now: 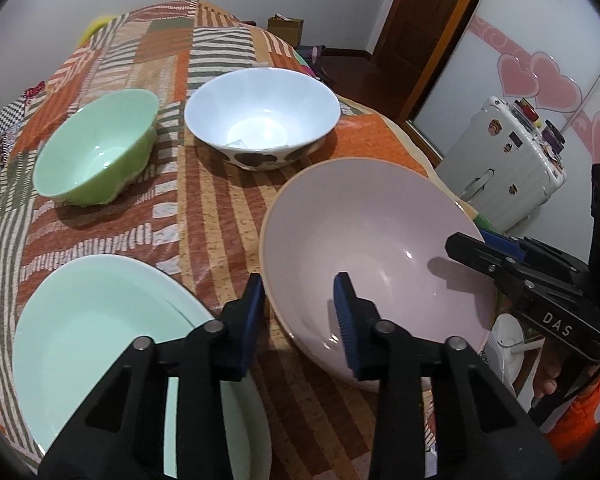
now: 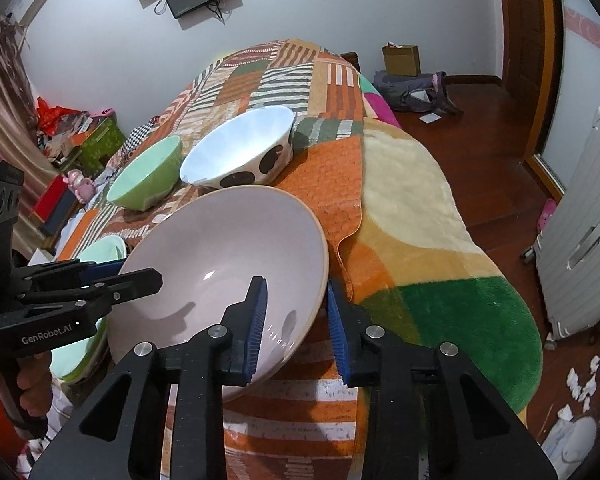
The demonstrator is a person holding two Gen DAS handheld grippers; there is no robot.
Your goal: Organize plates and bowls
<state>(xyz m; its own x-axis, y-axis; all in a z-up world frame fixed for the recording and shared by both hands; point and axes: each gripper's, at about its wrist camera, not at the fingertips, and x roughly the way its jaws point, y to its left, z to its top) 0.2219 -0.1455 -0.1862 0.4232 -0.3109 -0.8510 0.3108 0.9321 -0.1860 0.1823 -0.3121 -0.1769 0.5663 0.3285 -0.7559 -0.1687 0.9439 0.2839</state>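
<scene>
A wide pink bowl [image 1: 376, 240] sits on the patterned cloth; it also shows in the right wrist view [image 2: 220, 248]. My left gripper [image 1: 298, 304] is open, its fingers straddling the bowl's near-left rim. My right gripper [image 2: 296, 308] is open and straddles the bowl's right rim; it also shows in the left wrist view [image 1: 484, 248]. A pale green plate [image 1: 100, 332] lies to the left. A green bowl [image 1: 96, 148] and a white bowl with dark spots [image 1: 260, 116] stand farther back.
The patchwork cloth [image 1: 204, 208] covers a bed, with a fleece blanket [image 2: 420, 240] at its right edge. A white suitcase [image 1: 508, 164] stands on the wooden floor [image 2: 480, 140] to the right. Bags and boxes lie by the far wall.
</scene>
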